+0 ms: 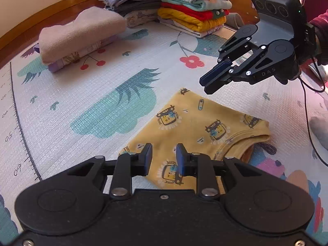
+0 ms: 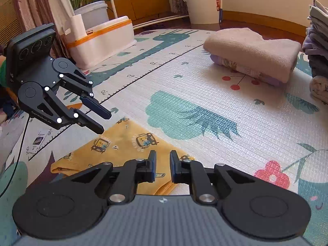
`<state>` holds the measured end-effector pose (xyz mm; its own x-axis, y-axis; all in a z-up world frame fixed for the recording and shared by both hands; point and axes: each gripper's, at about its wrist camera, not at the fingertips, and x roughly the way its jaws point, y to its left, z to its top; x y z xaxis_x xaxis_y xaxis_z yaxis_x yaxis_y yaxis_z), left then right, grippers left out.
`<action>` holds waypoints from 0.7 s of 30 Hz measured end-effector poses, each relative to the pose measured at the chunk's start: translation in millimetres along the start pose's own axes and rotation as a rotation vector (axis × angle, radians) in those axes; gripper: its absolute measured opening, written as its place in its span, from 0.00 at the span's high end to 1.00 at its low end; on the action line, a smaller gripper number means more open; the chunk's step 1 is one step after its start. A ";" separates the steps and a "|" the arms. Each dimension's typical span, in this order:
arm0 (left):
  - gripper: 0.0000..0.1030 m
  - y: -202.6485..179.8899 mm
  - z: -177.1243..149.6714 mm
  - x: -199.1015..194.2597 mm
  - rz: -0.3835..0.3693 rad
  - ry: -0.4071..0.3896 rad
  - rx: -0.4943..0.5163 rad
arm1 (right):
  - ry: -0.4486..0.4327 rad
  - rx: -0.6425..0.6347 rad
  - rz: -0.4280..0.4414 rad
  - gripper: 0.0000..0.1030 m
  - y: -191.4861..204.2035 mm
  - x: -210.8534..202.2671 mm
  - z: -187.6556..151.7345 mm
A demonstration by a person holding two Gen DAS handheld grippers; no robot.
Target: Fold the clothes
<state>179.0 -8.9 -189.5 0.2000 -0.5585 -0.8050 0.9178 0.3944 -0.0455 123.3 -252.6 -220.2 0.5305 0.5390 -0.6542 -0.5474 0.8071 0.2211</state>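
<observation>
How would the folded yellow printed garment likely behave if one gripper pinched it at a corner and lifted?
The yellow garment looks like thin knit cloth lying flat on the play mat, so it would probably droop and partly unfold. Its stacked layers at the folded edge may slip apart. It seems light, unlikely to resist.

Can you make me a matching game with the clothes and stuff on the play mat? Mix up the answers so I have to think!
Things:
1. yellow garment
2. beige folded towel
3. red flower print
4. white bucket

Places or states:
A. printed flat on the play mat
B. lying folded beneath both grippers
C. standing on the floor beyond the mat
D. resting on top of a purple and floral pile

Pairs: 1-B, 2-D, 3-A, 4-C
</observation>
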 end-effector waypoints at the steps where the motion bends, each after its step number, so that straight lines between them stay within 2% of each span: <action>1: 0.78 -9.5 -8.5 -7.3 -0.025 0.015 0.026 | 0.010 -0.043 0.023 0.84 10.7 -10.5 -7.2; 4: 0.78 -22.0 -31.2 -5.8 -0.076 0.074 0.030 | 0.061 -0.123 0.072 0.84 31.7 -18.2 -23.6; 6: 0.78 -24.8 -45.0 7.0 -0.065 0.086 -0.014 | 0.126 -0.114 0.069 0.84 41.8 -3.1 -33.4; 9: 0.78 -22.8 -47.4 14.4 -0.072 0.073 -0.108 | 0.126 -0.132 0.045 0.76 51.1 10.4 -43.5; 11: 0.77 -19.1 -36.9 7.4 -0.097 0.096 -0.120 | 0.118 -0.065 0.029 0.77 45.6 -1.8 -36.9; 13: 0.76 -11.9 -34.0 -3.1 -0.063 0.052 -0.136 | 0.080 0.033 0.007 0.77 34.3 -13.7 -29.9; 14: 0.76 -2.3 -35.1 -3.9 -0.056 0.046 -0.195 | 0.061 0.081 -0.004 0.77 28.6 -19.7 -26.3; 16: 0.64 18.0 -36.3 -2.7 -0.010 0.023 -0.302 | 0.028 0.172 -0.025 0.71 16.2 -27.6 -19.4; 17: 0.64 28.6 -36.2 -0.8 0.023 0.006 -0.351 | 0.024 0.199 -0.033 0.69 6.9 -21.0 -16.5; 20: 0.62 63.9 -32.5 7.1 0.030 -0.035 -0.500 | 0.009 0.281 -0.054 0.63 -20.9 -1.4 -7.5; 21: 0.62 71.2 -30.3 10.0 0.022 -0.044 -0.510 | 0.004 0.308 -0.062 0.61 -30.2 5.2 -4.5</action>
<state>236.0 35.7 -218.7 0.2417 -0.5719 -0.7839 0.6315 0.7061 -0.3204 139.6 -275.2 -233.5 0.5534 0.4864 -0.6761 -0.2921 0.8736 0.3893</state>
